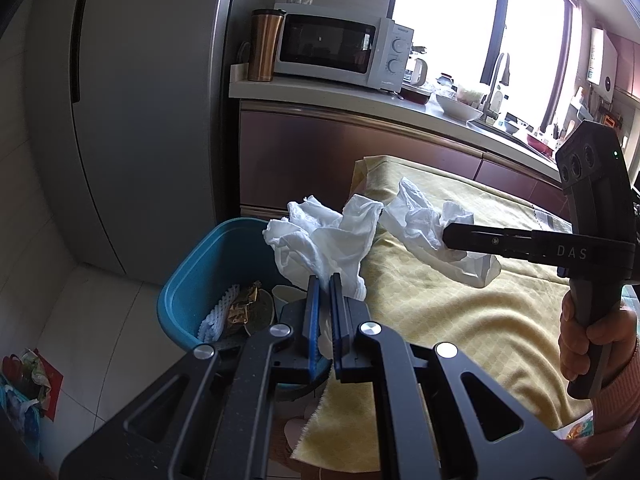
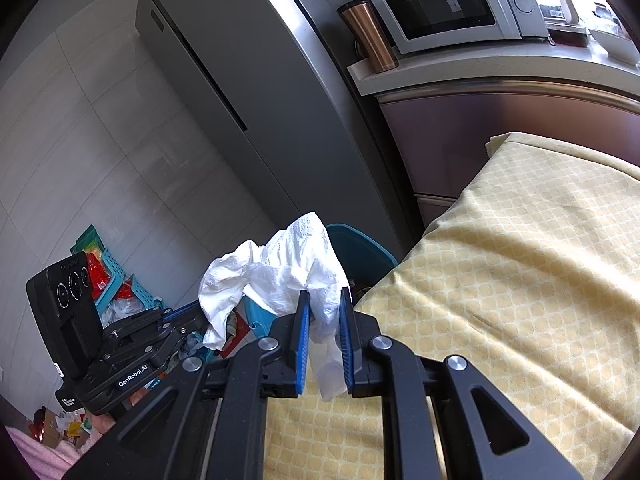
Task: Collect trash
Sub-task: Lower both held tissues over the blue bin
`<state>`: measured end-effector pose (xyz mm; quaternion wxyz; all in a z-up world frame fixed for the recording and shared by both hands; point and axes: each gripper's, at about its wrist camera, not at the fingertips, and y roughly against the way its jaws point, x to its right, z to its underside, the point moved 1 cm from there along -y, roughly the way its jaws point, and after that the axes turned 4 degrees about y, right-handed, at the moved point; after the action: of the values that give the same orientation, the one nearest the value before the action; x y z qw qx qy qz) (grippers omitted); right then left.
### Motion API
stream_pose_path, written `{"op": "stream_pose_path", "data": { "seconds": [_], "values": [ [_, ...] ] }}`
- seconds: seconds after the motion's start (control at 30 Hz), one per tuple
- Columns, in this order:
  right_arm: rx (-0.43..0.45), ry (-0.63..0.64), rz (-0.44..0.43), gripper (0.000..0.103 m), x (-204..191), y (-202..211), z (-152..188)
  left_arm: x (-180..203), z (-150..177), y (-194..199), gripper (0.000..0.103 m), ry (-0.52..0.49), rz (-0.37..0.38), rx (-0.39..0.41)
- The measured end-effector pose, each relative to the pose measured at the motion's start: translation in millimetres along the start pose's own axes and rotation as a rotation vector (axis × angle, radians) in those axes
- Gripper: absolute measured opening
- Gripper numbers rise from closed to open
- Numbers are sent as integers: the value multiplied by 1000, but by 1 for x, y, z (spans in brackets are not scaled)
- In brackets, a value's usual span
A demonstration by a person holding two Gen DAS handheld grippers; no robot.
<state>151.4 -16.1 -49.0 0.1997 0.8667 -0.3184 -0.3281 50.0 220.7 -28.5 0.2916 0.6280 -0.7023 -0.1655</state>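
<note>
My left gripper (image 1: 325, 280) is shut on a crumpled white tissue (image 1: 320, 240) and holds it over the rim of the blue trash bin (image 1: 192, 272). The bin holds a foil wrapper, a white mesh sleeve and a paper cup. My right gripper (image 2: 325, 300) is shut on a second white tissue (image 2: 280, 272) above the edge of the yellow tablecloth (image 2: 520, 260). The right gripper also shows in the left wrist view (image 1: 452, 236), gripping its tissue (image 1: 420, 216) just above the cloth. The bin shows behind that tissue in the right wrist view (image 2: 360, 244).
A grey fridge (image 1: 152, 100) stands behind the bin. A counter (image 1: 320, 90) carries a microwave (image 1: 340, 48), a copper tumbler (image 1: 264, 46) and dishes. Baskets and wrappers lie on the floor (image 2: 104, 280) to the left.
</note>
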Motion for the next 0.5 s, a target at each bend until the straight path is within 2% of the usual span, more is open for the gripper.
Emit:
{"op": "stream_pose_path", "data": {
  "seconds": [0.5],
  "values": [
    [-13,2,1,13,-4,-10,-4,-3,1,1,6,17,-19,-2]
  ]
}}
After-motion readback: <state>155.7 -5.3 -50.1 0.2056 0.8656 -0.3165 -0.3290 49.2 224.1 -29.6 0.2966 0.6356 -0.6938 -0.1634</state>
